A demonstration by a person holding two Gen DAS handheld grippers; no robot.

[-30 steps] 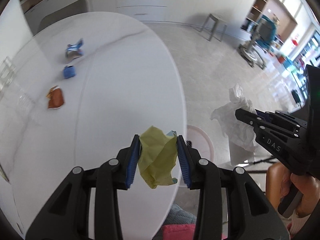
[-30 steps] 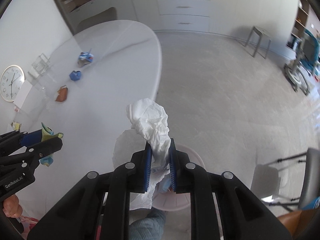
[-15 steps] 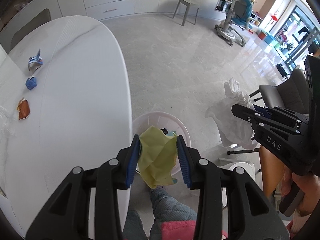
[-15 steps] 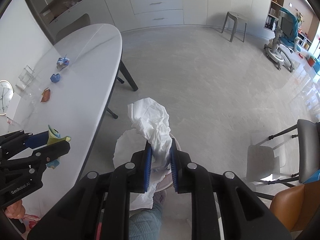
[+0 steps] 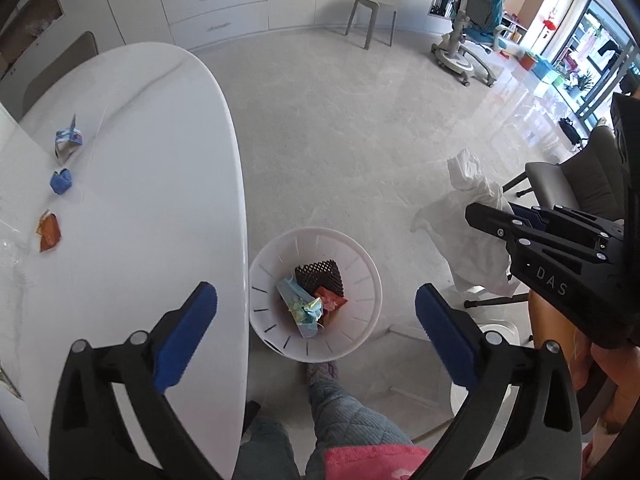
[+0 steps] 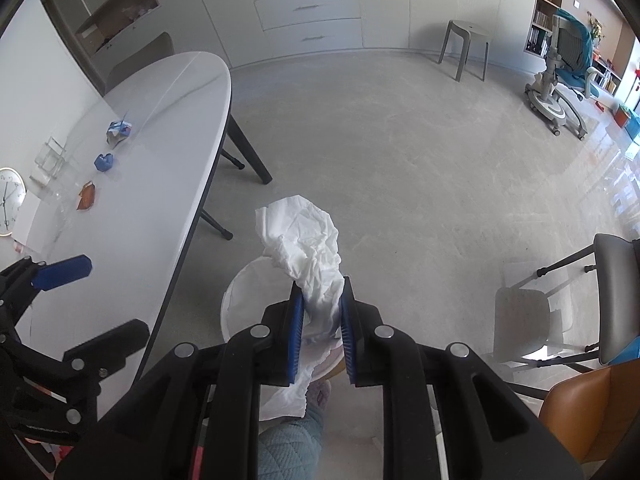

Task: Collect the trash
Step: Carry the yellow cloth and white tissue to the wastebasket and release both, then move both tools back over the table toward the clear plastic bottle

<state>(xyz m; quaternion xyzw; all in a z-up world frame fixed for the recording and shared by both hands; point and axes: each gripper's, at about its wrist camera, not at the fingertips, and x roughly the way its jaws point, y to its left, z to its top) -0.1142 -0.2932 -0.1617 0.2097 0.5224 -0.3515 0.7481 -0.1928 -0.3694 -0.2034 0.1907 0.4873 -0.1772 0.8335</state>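
My left gripper (image 5: 316, 312) jaws just opened wide, empty, above bin (image 5: 356, 340). My right gripper (image 6: 320, 320) pinched one tissue (image 6: 308, 240). Three scraps on table (image 5: 160, 200).

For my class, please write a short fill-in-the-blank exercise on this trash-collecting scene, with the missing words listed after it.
1. The right tongs are shut on a crumpled white ____.
2. The left tongs, their jaws just opened and empty, hang above the white ____.
3. On the white table, ____ pieces of trash remain.

Missing words: tissue; bin; three
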